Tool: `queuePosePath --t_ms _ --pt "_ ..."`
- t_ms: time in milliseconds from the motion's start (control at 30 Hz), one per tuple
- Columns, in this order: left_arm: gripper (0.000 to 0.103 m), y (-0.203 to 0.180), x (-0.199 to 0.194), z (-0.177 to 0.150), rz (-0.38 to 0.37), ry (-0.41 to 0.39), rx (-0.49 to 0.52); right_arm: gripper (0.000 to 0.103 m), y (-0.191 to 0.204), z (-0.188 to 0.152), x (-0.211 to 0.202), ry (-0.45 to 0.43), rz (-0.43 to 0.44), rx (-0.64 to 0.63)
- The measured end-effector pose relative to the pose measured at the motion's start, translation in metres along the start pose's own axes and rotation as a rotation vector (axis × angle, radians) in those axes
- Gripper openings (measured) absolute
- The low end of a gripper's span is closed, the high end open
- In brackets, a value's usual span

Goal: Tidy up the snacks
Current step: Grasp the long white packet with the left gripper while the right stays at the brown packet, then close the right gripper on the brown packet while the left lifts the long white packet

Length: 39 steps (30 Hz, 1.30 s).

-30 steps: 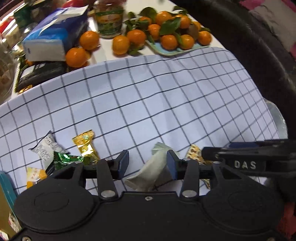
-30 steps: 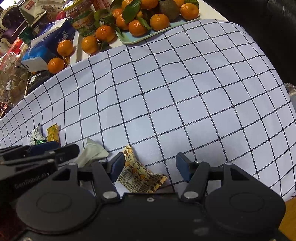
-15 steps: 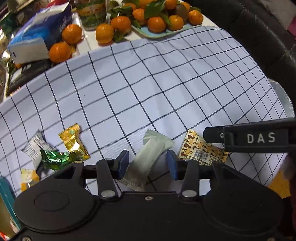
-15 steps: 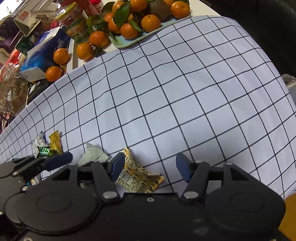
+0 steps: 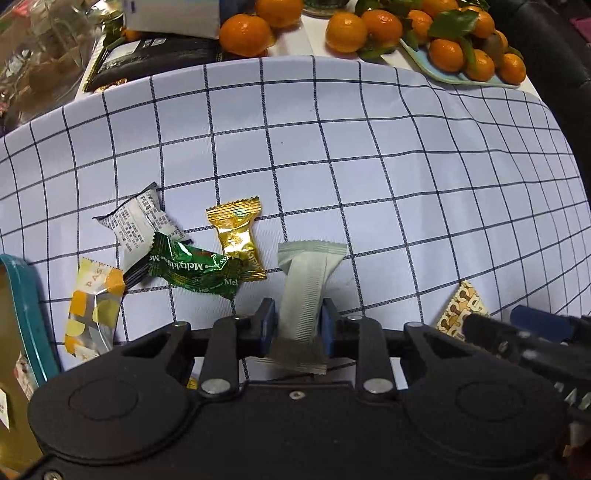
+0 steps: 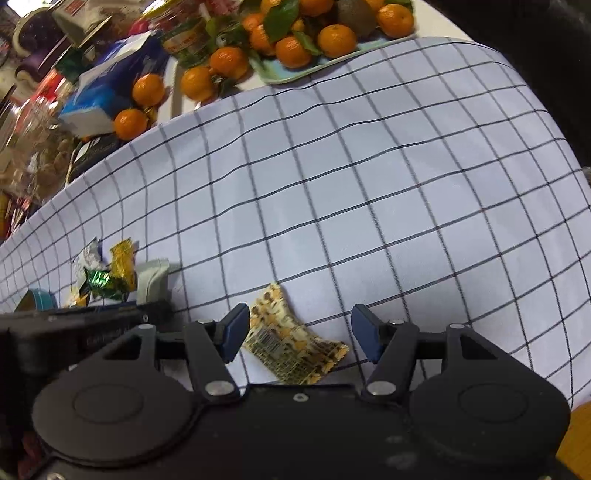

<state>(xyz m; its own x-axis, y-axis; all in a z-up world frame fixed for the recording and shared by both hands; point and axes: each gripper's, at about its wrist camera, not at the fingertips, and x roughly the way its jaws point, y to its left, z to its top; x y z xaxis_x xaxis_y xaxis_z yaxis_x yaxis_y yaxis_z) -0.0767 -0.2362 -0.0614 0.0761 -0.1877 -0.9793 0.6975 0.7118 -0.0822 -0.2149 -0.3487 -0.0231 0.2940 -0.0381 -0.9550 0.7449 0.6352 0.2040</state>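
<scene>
My left gripper (image 5: pixel 297 320) is shut on a pale green snack bar (image 5: pixel 308 284), which sticks forward just above the checked cloth. To its left lie a gold candy (image 5: pixel 237 236), a green candy (image 5: pixel 192 271), a grey-and-white packet (image 5: pixel 138 225) and a yellow-and-orange packet (image 5: pixel 92 306). My right gripper (image 6: pixel 299 330) is open around a yellow patterned snack packet (image 6: pixel 291 338) lying flat on the cloth; this packet also shows in the left wrist view (image 5: pixel 460 308). The left gripper and the green bar (image 6: pixel 151 280) show at the left of the right wrist view.
A teal-rimmed tin (image 5: pixel 22 314) sits at the left edge. At the back are a tray of tangerines (image 6: pixel 306 62), loose tangerines (image 5: pixel 245 35), a tissue pack (image 6: pixel 107 88), a jar (image 6: pixel 184 40) and a dark packet (image 5: pixel 155 61). The table edge curves at the right.
My left gripper has closed on the pale green bar and moved left with it toward the candy pile. My right gripper stays open over the patterned packet.
</scene>
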Motion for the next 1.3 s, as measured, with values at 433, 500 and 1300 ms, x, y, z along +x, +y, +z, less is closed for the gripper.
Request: queuePosePath --t_ms 433,500,1300 --pt "0.041 -0.008 0.004 0.007 0.000 0.011 0.001 0.065 0.020 -0.009 0.016 0.010 -0.056 -0.145" --pt "0.039 -0.005 0.003 0.008 -0.004 0.011 -0.013 0.065 0.024 -0.008 0.017 0.018 -0.051 -0.159" --pt "0.029 0.029 -0.027 -0.002 0.038 -0.040 -0.066 0.042 0.045 0.011 0.010 -0.045 -0.090 -0.029"
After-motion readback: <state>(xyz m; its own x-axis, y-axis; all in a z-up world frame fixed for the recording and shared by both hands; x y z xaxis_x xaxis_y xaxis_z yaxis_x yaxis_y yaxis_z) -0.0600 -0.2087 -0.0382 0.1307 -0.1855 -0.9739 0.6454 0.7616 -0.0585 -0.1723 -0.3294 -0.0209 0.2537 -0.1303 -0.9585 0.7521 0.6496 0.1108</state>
